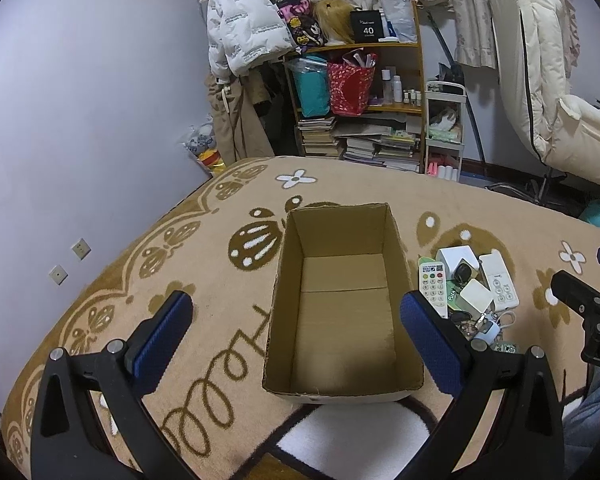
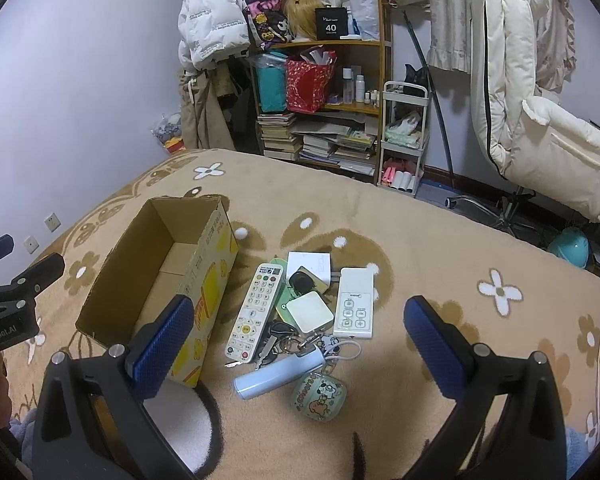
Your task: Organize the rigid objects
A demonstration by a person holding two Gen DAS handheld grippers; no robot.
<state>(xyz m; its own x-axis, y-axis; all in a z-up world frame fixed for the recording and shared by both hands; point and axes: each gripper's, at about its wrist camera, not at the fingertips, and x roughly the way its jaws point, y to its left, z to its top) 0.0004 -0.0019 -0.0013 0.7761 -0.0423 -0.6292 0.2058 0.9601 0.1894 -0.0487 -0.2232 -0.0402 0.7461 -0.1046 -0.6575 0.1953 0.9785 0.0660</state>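
Cardboard box point(image 1: 342, 300) sits between left claw's point(image 1: 296, 332) spread fingers; empty.

Open cardboard box point(image 2: 156, 276) upright on the blanket, nothing inside — just beside it a cluster: white remote point(image 2: 254, 312), slim white remote point(image 2: 354, 304), square white charger point(image 2: 310, 312), keys point(image 2: 280, 338), pale-blue tube point(image 2: 278, 372), green cartoon case point(image 2: 319, 396).

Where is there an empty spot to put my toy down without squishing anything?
The cardboard box is empty inside. The blanket is bare to the right of the small white remote, and also left of the box. It is crowded between the box and that remote: the long remote, keys and blue tube touch there.
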